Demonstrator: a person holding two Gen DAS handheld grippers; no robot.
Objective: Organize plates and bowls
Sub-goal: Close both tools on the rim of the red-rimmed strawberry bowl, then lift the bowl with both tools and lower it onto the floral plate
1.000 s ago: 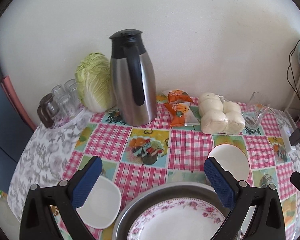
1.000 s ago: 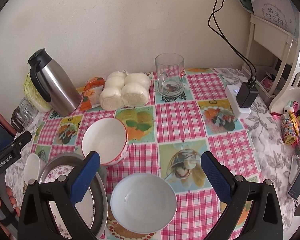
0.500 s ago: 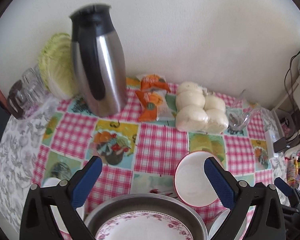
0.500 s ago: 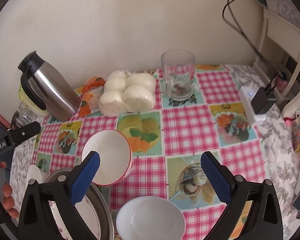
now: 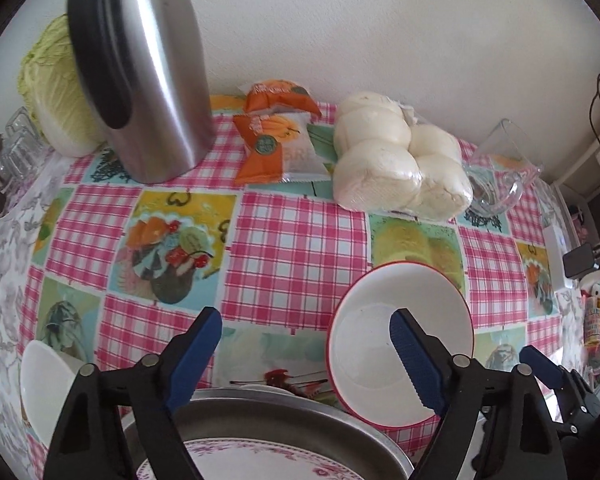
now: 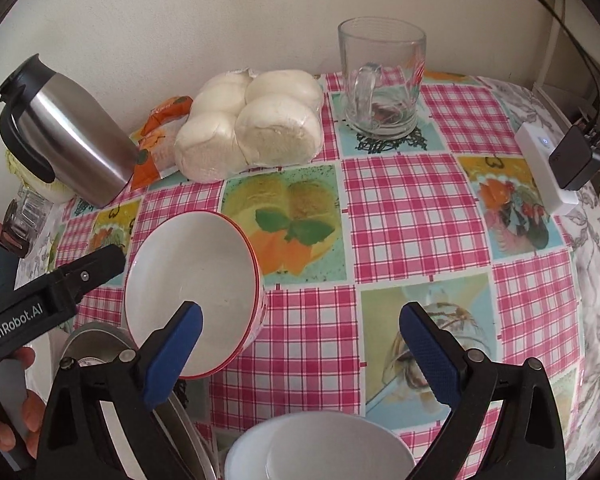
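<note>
A white bowl with a red rim [image 5: 400, 344] [image 6: 192, 292] sits on the checked cloth. My left gripper [image 5: 304, 354] is open, its right finger over the bowl. A metal basin [image 5: 284, 416] holding a floral plate [image 5: 260, 460] lies below it. A small white dish [image 5: 48, 384] is at the lower left. My right gripper [image 6: 300, 356] is open above the cloth, its left finger at the red-rimmed bowl's near edge. A plain white bowl [image 6: 320, 448] lies under it.
A steel thermos [image 5: 140, 68], cabbage [image 5: 52, 92], snack packets [image 5: 276, 140], bagged buns [image 5: 396, 160] and a glass mug [image 6: 380, 80] stand along the wall. A power strip with charger [image 6: 552, 164] lies at the right edge. Small glasses [image 5: 8, 156] stand far left.
Both grippers moved forward and lower toward the red-rimmed bowl. The left view swung right; the bowl now sits under the left gripper's right finger.
</note>
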